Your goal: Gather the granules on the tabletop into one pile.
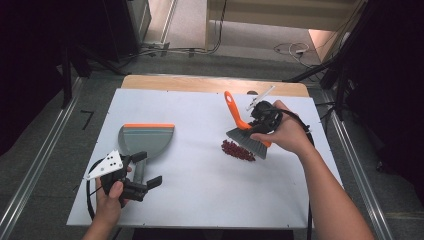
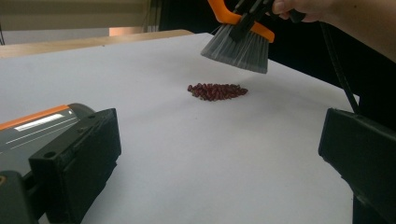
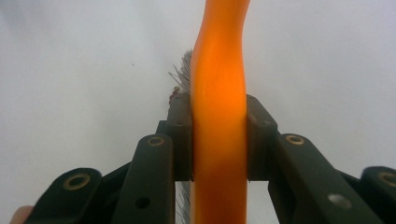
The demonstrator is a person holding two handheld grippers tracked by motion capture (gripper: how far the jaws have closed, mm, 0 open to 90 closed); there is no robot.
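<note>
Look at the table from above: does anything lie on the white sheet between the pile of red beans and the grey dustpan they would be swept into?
Nothing visible does. The red beans sit beside the brush, and the stretch of white sheet between them and the dustpan is bare.

No lettering, label, brand or number can be read anywhere on the white table (image 1: 200, 200), the tools or the surrounding floor.

brush handle (image 3: 218, 116): glossy orange plastic
bristles (image 2: 238, 46): fine grey fibres
dustpan (image 1: 146, 141): smooth grey plastic
tabletop (image 1: 200, 185): matt white sheet, wooden far edge
</note>
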